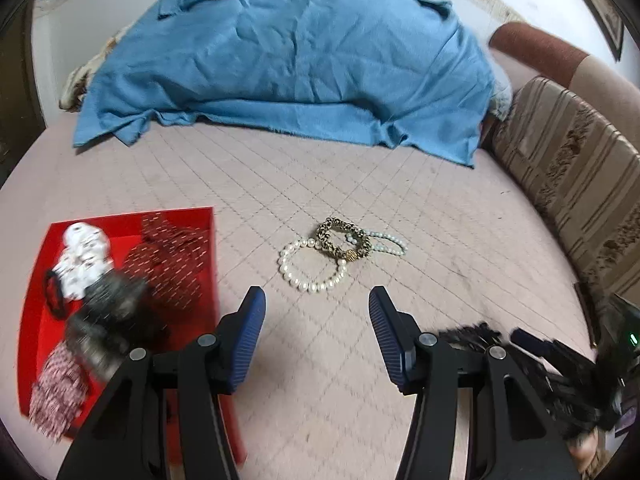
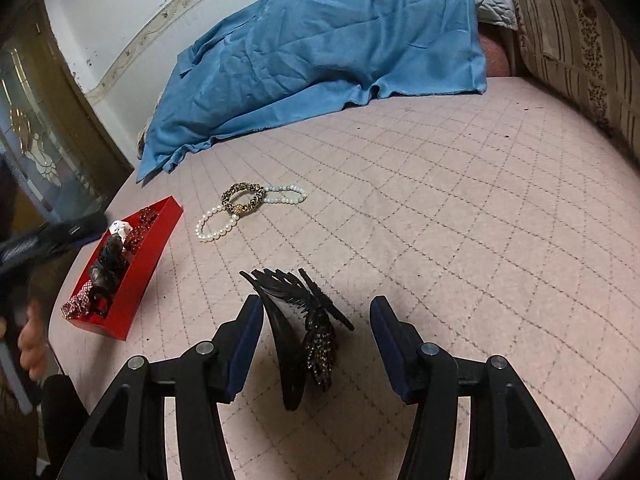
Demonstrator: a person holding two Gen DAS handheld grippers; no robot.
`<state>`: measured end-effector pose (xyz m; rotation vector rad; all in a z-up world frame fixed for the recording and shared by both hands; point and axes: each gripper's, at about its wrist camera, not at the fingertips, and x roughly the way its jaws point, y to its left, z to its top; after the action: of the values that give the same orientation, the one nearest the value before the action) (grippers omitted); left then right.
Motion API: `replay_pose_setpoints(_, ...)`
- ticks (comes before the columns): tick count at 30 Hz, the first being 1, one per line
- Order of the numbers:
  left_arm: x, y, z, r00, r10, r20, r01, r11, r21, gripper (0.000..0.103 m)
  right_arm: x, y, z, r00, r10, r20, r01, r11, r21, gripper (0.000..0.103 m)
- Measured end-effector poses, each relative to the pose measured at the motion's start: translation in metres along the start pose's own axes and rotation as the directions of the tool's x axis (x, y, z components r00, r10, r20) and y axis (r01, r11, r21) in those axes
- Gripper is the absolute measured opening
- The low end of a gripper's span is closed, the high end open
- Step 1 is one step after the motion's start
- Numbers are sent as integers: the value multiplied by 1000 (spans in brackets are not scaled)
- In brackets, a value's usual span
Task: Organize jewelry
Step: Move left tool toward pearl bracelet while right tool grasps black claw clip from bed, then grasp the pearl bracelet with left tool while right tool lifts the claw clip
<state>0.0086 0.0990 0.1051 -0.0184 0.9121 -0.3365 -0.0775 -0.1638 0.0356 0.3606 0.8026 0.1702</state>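
Note:
A red tray on the pink quilted bed holds several hair accessories. A white pearl bracelet, a gold-and-black bracelet and a pale blue bead bracelet lie together mid-bed. A black hair claw lies between my right gripper's open fingers, untouched. My left gripper is open and empty, just short of the bracelets, with the tray to its left. The right gripper shows blurred at the lower right of the left wrist view.
A rumpled blue blanket covers a heap at the far side of the bed. A striped sofa backrest runs along the right. A glass door stands at the left.

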Motion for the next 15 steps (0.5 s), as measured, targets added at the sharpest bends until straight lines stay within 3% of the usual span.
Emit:
replay_pose_setpoints(4,40,0,8,998,20,-59,-20,1000,-13,52,5,-2,0,1000,24,-11,-24,1000,6,60)
replay_pose_setpoints(7,71,2,8,991,74,-111,-75,997,-4,41,9,-2,0,999,28,-23,-28,1000,3,60)
replay_pose_setpoints(15,117,8,16,976,140,-170,-144,990,-11,41,20,3,1,999,25,-39,-26,999,-30,60)
